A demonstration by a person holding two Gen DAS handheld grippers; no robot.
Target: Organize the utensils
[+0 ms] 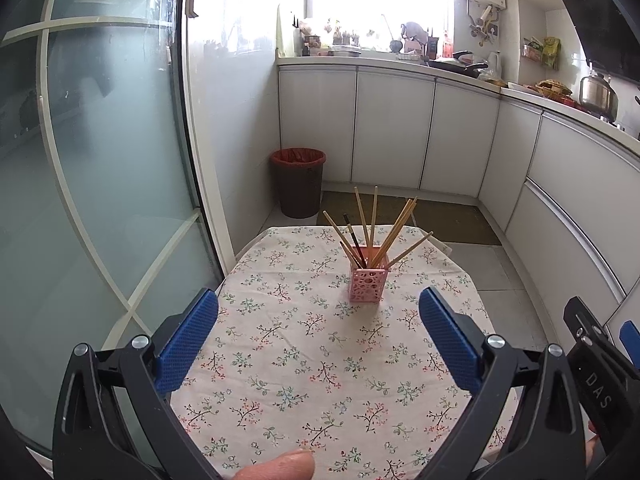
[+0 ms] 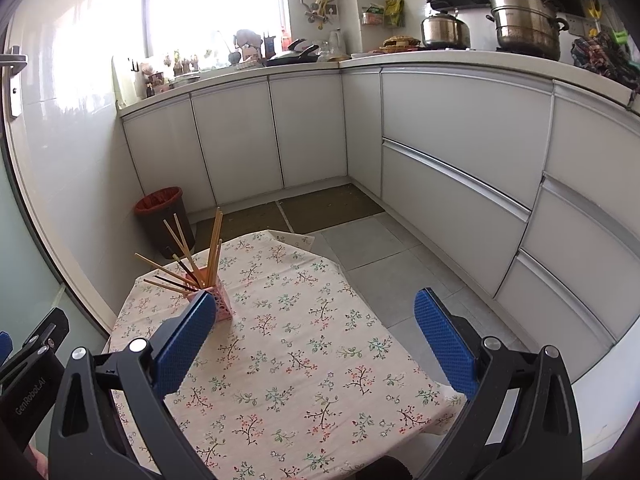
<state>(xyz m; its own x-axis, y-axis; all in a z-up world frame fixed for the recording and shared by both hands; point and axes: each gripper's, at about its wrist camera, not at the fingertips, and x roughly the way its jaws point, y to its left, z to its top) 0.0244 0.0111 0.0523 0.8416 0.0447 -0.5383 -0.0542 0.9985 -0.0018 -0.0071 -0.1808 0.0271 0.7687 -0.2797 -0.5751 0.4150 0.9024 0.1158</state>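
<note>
A pink perforated holder [image 1: 368, 284] stands upright on the floral tablecloth [image 1: 304, 344], near the table's far end. Several wooden chopsticks [image 1: 394, 228] and a dark one fan out of it. The holder also shows in the right wrist view [image 2: 222, 304], partly hidden behind my right gripper's left finger, with the chopsticks [image 2: 188, 256] above it. My left gripper [image 1: 319, 304] is open and empty, held above the table short of the holder. My right gripper [image 2: 316, 308] is open and empty, to the right of the holder.
A dark bin with a red liner [image 1: 299, 184] stands on the floor beyond the table. White cabinets [image 2: 460, 152] run along the back and right. A frosted glass door [image 1: 100, 160] is close on the left. Pots [image 2: 524, 20] sit on the counter.
</note>
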